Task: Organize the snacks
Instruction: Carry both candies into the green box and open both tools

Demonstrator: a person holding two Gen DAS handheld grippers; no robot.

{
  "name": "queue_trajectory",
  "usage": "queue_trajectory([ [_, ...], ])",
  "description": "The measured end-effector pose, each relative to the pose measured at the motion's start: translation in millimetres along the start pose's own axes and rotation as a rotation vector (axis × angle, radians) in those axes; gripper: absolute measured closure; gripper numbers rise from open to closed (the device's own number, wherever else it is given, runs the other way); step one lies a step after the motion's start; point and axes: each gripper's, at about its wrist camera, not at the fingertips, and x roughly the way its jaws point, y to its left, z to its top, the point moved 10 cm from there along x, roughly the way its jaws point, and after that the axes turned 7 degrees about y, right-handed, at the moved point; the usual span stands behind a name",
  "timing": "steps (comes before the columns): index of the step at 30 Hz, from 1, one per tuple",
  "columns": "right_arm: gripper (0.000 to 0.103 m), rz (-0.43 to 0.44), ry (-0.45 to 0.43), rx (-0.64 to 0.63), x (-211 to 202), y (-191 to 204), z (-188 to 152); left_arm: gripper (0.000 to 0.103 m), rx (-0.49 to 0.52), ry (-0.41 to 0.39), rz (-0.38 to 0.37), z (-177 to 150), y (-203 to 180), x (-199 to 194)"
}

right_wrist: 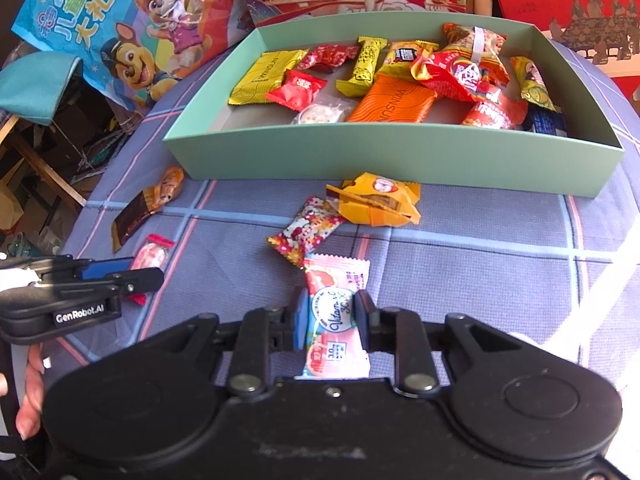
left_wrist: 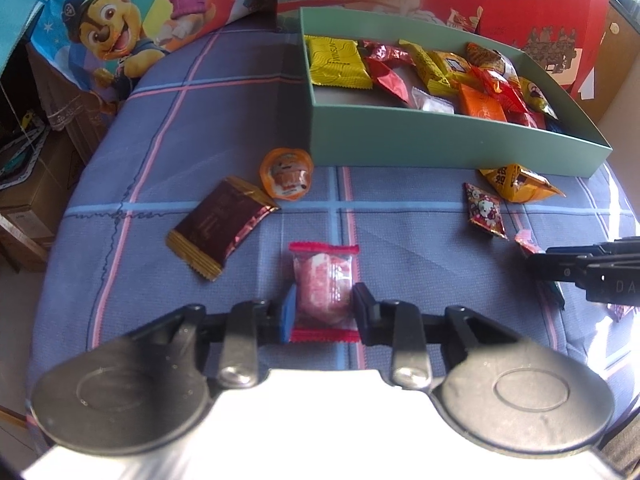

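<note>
Box at the table's far edge is already well filled; about six snacks left on the cloth. Left gripper clamps the pink candy, right gripper clamps the pink sachet, both at the near edge, not yet boxed

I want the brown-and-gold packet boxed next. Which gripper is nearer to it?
Left. The left gripper, shut on the pink candy, sits just beside the brown-and-gold packet; the right gripper is across the table, beyond the left one.
</note>
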Motion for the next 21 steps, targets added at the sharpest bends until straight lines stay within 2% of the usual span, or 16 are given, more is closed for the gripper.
queue_trajectory([
  [5, 0.070, -0.007, 0.018, 0.012, 4, -2, -4, 0.073, 0.002, 0.003, 0.007, -4, 1, -1],
  [11, 0.069, -0.020, 0.014, -0.008, 6, 0, -7, 0.068, 0.009, 0.001, 0.004, -5, 4, -1],
  [13, 0.071, -0.042, 0.011, -0.049, 7, 6, -9, 0.068, 0.022, -0.004, 0.011, -4, 2, 0],
  [14, 0.075, -0.030, 0.011, -0.060, 6, 11, -9, 0.072, 0.021, -0.009, 0.023, -4, 3, 0],
  [15, 0.091, -0.007, 0.018, -0.051, 6, 14, -10, 0.073, 0.021, -0.011, 0.024, -4, 3, 0],
  [21, 0.091, 0.045, 0.031, 0.011, 3, 12, -7, 0.076, -0.007, -0.013, 0.015, -5, 11, -6],
])
